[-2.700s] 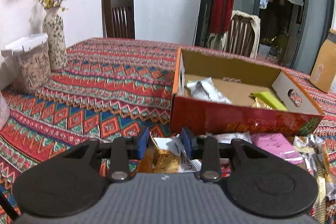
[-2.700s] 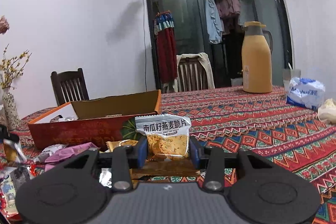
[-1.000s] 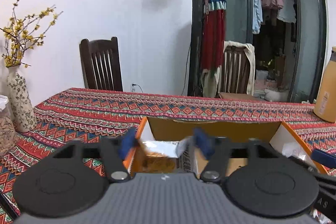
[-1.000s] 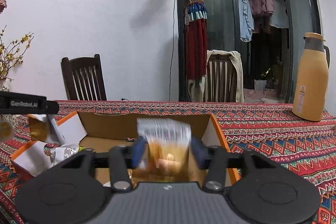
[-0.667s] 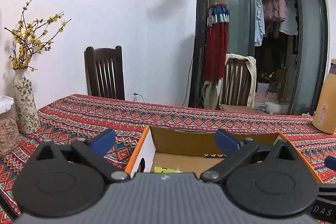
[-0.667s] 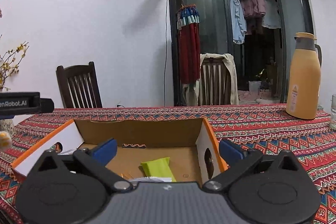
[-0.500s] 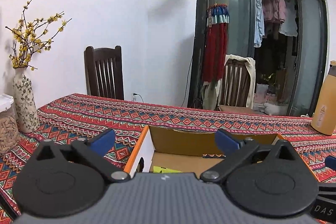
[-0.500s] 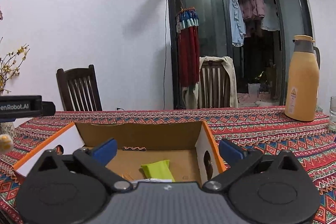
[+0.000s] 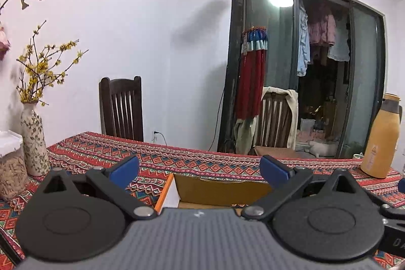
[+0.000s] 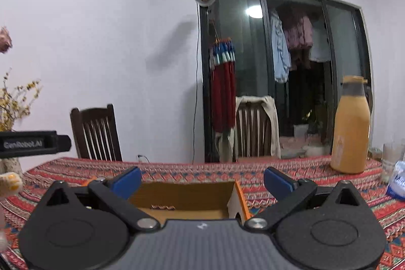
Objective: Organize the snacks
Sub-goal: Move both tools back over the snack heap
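Two grippers stand over the table, side by side, and both are spread as wide as they go with nothing between the blue pads. The left gripper frames the near-left corner of an open cardboard box with an orange outer rim and plain brown inside walls; the right gripper frames the same box from the other end, where a pale end flap with a rounded cut-out handle hole stands upright.

Of the box, only the far wall and a strip of floor show above each gripper's grey body (whatever snacks lie inside are hidden from both cameras). It is shallow and rectangular, its lid gone or folded away, and it sits toward the near edge of the table, which is covered in a red woven cloth with bands of zigzag and diamond patterns.

At the table's left edge a tall cream vase with a leafy print holds yellow-blossomed twigs, and just beside it stands a clear lidded jar of pale sticks. Toward the far right corner is a tall mustard-yellow thermos jug, with a white-and-blue packet near the right edge. A dark wooden slat-backed chair is at the far edge.
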Demonstrator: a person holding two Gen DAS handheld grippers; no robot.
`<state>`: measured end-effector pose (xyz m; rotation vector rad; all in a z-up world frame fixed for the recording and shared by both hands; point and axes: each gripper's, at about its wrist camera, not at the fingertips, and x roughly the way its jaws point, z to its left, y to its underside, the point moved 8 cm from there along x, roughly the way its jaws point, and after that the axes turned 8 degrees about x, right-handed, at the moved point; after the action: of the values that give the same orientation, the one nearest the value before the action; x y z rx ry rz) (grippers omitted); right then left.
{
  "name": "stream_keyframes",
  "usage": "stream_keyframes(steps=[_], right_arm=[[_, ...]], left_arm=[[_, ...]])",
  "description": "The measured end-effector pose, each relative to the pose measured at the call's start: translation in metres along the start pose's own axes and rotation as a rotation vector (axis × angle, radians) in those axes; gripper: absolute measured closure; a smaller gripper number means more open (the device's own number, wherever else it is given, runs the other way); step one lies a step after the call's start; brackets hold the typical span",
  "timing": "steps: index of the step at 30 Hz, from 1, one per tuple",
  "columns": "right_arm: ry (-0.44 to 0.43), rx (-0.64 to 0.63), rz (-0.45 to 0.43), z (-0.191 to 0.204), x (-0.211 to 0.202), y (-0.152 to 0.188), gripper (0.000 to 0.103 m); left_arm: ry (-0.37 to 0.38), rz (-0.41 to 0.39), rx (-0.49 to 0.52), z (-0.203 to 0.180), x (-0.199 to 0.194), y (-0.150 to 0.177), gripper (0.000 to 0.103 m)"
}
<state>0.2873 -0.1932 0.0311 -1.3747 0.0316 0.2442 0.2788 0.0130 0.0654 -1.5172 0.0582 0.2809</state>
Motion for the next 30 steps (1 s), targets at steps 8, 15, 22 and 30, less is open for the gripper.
stream_keyframes(steps=[8,15,22,30], right_arm=[[-0.020,-0.020,-0.023,0.008,-0.045,0.000,0.000],[-0.036,-0.031,0.008,0.013,-0.076,0.018,0.000],[-0.049,-0.034,0.059,0.016,-0.105,0.043,0.000],[-0.032,-0.041,0.142,0.010,-0.120,0.077,0.000]], left_arm=[[0.037,-0.032,0.013,0.002,-0.040,-0.001,0.000],[0.070,-0.032,0.020,0.009,-0.072,0.014,0.000],[0.064,0.014,0.029,0.020,-0.087,0.045,0.000],[0.068,0.068,0.058,0.027,-0.095,0.083,0.000]])
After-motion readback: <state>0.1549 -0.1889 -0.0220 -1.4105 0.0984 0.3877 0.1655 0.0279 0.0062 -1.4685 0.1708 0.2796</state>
